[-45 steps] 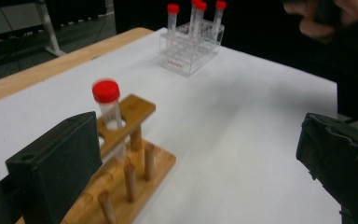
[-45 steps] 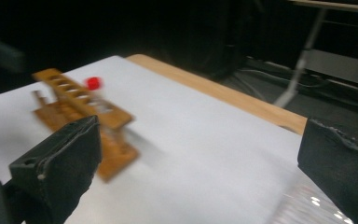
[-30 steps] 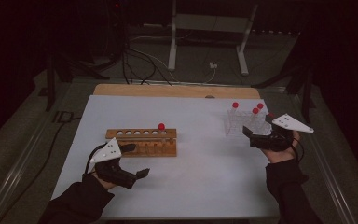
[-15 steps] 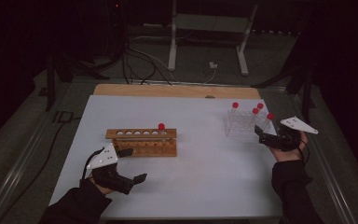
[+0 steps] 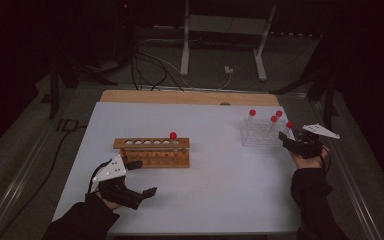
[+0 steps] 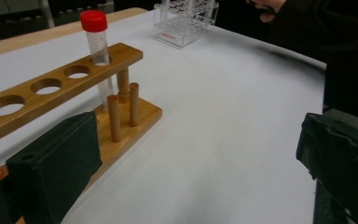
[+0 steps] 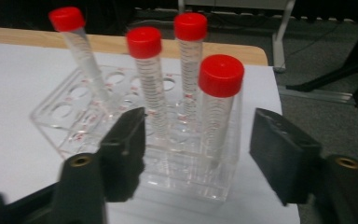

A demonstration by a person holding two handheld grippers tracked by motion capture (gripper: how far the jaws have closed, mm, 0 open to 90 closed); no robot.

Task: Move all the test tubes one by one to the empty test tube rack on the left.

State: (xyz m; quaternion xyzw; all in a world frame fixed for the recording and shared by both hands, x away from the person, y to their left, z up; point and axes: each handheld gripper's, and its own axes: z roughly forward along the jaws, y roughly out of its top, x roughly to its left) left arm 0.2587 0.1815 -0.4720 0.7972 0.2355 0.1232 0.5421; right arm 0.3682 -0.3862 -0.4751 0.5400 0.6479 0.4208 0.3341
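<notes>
**At the clear rack: right hand-held gripper closing around a red-capped tube**

At the far right of the bench (image 5: 205,200), a clear plastic rack (image 7: 74,116) holds four transparent tubes, each with a red screw cap and fine printed graduation marks down its wall. The nearest tube (image 7: 219,107) stands upright at the rack's front corner; the leftmost tube (image 7: 81,51) leans outward. The right hand-held gripper (image 7: 198,154) has its jaws partly apart, one on each side of the nearest tube. They have just been closing, yet a gap remains between each pad and the tube wall, so the tube is bracketed and not clamped.

The left hand-held gripper (image 5: 135,177) rests low on the near left of the bench with its jaws wide apart and nothing between them. Just beyond it stands a wooden rack (image 5: 152,150) with a row of round holes; a single red-capped tube (image 6: 98,51) stands upright in the hole at the rack's right end, as seen from above.

Comparison of views: the high view gives the layout, with the two racks well apart and one hand at each. The right gripper view resolves the graduation marks, the empty wells of the clear rack and the gap at the pads. The left gripper view shows the wooden rack's dowel posts and base, and the clear rack (image 6: 184,23) far across the white surface.
</notes>
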